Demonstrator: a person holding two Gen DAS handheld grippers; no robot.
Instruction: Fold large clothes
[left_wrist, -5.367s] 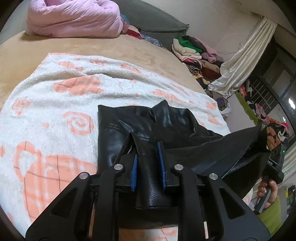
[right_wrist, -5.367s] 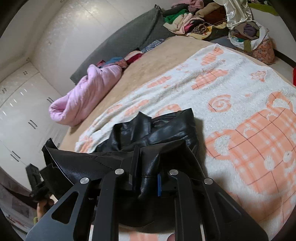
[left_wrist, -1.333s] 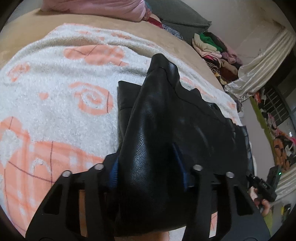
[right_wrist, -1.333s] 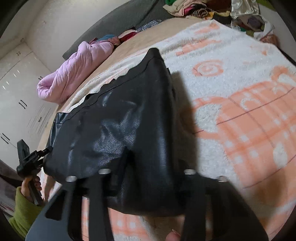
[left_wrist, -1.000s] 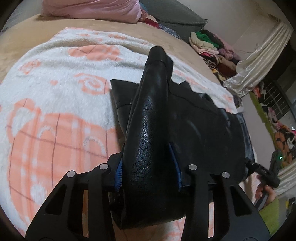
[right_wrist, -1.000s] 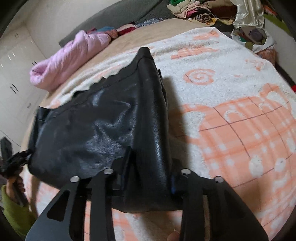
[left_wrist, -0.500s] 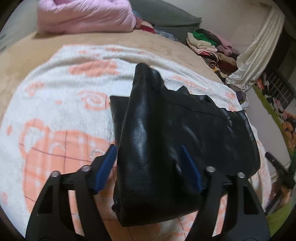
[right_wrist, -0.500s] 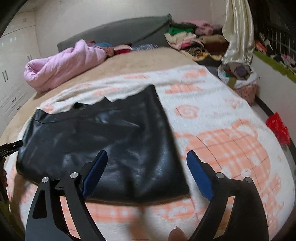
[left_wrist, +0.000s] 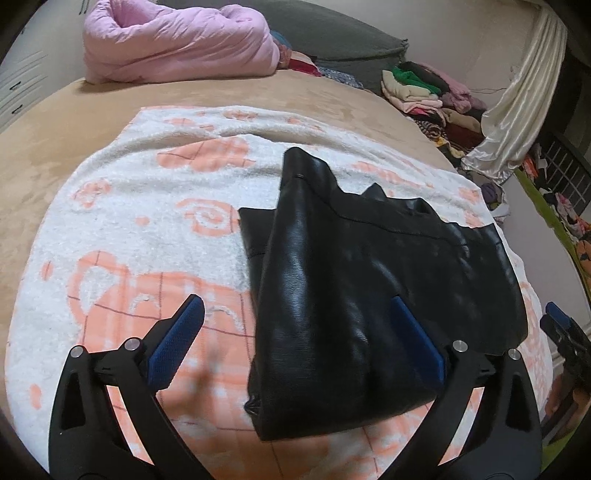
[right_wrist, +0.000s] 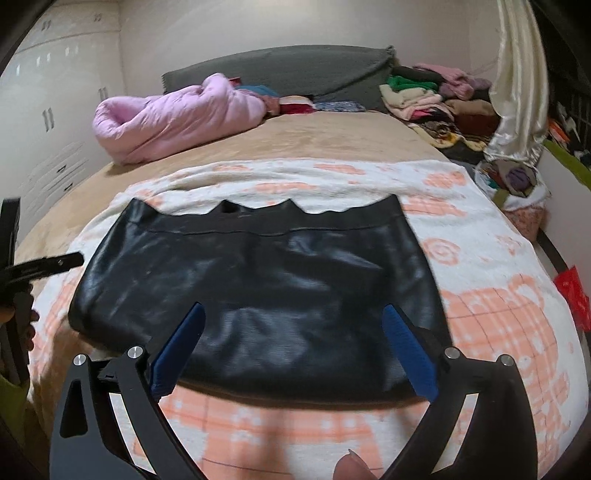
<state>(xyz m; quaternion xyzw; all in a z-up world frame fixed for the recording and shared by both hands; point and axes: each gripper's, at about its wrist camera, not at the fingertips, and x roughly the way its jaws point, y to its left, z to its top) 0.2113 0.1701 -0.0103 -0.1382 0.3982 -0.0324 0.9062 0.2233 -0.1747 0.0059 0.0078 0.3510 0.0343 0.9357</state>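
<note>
Lying folded on the fluffy white-and-orange towel blanket (right_wrist: 498, 332), the glossy black leather garment (right_wrist: 258, 288) sits free; left gripper (left_wrist: 295, 350) and right gripper (right_wrist: 291, 350) jaws are opening wide, pads clear.

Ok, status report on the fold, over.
Left gripper and right gripper opening, nothing pinched. Black leather garment folded flat on blanket. Nothing in the way.

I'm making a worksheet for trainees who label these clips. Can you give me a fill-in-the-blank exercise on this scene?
1. The garment lying folded on the blanket is coloured ____.
2. The pads of the left claw are coloured ____.
3. At the head of the bed lies a bundled quilt coloured ____.
4. The right claw grips ____.

Missing words: black; blue; pink; nothing
</note>
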